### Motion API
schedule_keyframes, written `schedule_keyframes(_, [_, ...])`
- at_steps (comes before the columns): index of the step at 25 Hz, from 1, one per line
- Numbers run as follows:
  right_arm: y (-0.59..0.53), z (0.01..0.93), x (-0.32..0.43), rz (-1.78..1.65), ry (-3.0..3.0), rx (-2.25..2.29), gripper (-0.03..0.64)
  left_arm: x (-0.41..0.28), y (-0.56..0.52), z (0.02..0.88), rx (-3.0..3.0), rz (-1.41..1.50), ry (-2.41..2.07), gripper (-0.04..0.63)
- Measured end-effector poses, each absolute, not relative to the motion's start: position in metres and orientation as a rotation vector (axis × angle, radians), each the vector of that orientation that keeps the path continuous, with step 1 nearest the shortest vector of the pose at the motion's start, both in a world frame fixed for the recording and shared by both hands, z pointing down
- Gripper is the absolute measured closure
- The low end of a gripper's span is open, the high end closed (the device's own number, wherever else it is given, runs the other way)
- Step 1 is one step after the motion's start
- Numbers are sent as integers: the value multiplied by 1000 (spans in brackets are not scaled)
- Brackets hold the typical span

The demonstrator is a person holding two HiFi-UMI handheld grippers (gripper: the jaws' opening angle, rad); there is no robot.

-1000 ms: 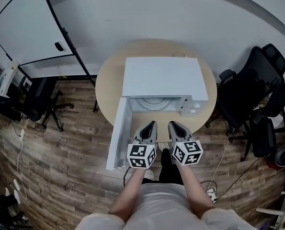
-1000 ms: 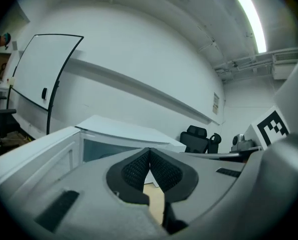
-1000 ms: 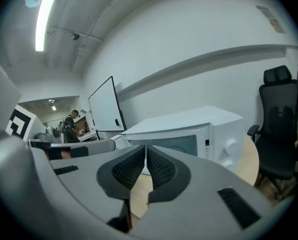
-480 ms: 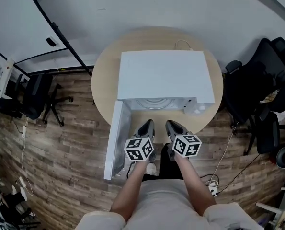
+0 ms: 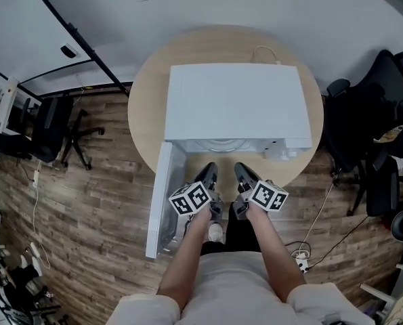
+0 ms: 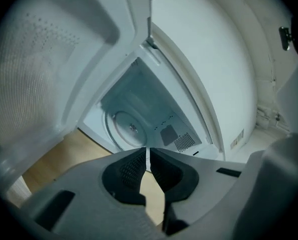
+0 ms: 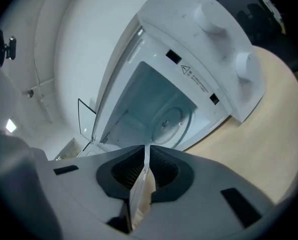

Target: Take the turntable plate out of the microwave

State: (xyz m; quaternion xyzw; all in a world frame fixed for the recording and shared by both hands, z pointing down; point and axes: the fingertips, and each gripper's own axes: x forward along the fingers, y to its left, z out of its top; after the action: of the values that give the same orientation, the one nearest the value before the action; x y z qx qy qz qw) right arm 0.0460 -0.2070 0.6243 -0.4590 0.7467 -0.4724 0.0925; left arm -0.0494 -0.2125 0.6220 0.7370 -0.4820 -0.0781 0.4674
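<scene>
The glass turntable plate (image 5: 218,143) lies on the floor of the white microwave (image 5: 235,100), whose door (image 5: 162,202) hangs open to the left. It shows through the opening in the left gripper view (image 6: 130,129) and in the right gripper view (image 7: 171,121). My left gripper (image 5: 209,172) and right gripper (image 5: 242,172) are side by side just in front of the opening, outside the cavity and apart from the plate. Each is rolled to one side. The left gripper (image 6: 149,151) and the right gripper (image 7: 146,151) are both shut with nothing between the pads.
The microwave stands on a round wooden table (image 5: 147,114). Its two knobs (image 7: 246,64) are on the panel right of the opening. Black office chairs (image 5: 370,134) stand at the right and one (image 5: 52,124) at the left. A power strip and cable (image 5: 303,266) lie on the floor.
Both grippers have sunk, rolled outward and come nearer the microwave's opening. The microwave looks larger in the head view. Both jaws stayed shut.
</scene>
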Motion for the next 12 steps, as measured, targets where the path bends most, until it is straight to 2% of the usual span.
schedule_keyframes(2, [-213,631,47,-1418,2180,-1342,587,-51,-216,628,1777,-214,-1165,580])
schedule_keyframes(3, [-216,633,47,-1426,2168,-1330,562,-52,-217,631,1765,-222,-1161,580])
schedule_keyframes(4, [-219,634,45,-1436,2158,-1319,496,-53,-219,634,1754,-228,-1160,580])
schedule_keyframes(5, [-221,636,44,-1445,2149,-1311,465,-54,-220,636,1744,-234,-1161,580])
schedule_keyframes(8, [-228,650,43,-1470,2108,-1305,462,-56,-224,639,1728,-249,-1159,580])
schedule_keyframes(12, [-235,670,42,-1515,1991,-1260,425,-57,-227,646,1721,-258,-1154,580])
